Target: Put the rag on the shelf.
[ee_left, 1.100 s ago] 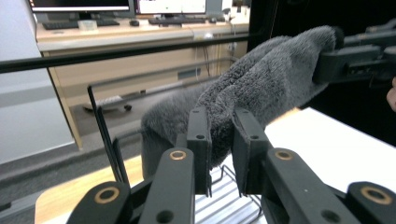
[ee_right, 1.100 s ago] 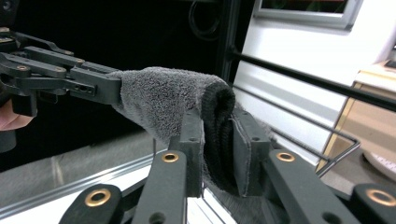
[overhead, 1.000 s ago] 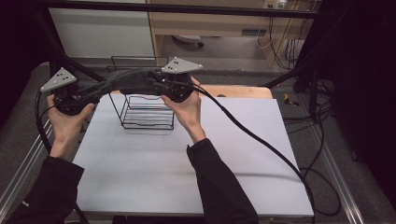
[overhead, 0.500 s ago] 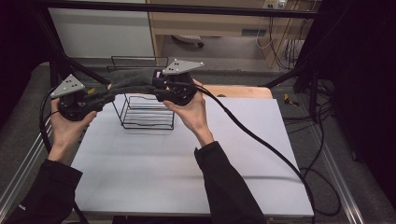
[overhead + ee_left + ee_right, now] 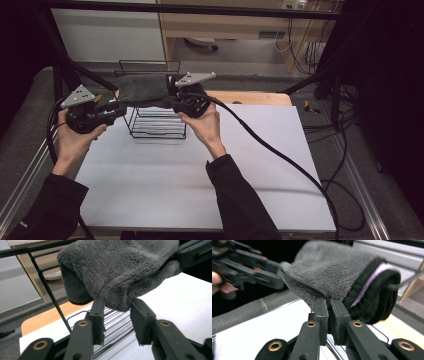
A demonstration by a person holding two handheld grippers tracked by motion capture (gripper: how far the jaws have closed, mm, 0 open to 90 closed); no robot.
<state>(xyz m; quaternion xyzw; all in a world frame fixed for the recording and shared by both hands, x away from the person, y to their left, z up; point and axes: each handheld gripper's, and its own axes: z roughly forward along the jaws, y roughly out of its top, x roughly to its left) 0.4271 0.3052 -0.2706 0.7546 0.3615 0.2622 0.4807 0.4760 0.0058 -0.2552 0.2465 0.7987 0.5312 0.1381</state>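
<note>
A grey fluffy cloth [image 5: 145,90] with a black and lilac hem hangs bunched over a black wire rack [image 5: 157,125] at the back left of the white table [image 5: 200,175]. My right gripper [image 5: 175,97] is shut on the cloth's edge [image 5: 332,277], jaws pressed together [image 5: 328,302]. My left gripper [image 5: 119,107] sits lower and to the left of the cloth. Its jaws stand apart [image 5: 116,307], with the cloth's lower fold [image 5: 117,272] just above their tips. The rack's upright wire [image 5: 50,295] rises behind the left jaw.
A wooden board [image 5: 260,97] lies along the table's far edge. A thick black cable [image 5: 280,155] trails from the right gripper across the table to the right. Black frame bars and more cables stand around the table's sides.
The cloth was stretched between both grippers. The left gripper has let go and dropped down and left, and the cloth now hangs bunched from the right gripper over the rack.
</note>
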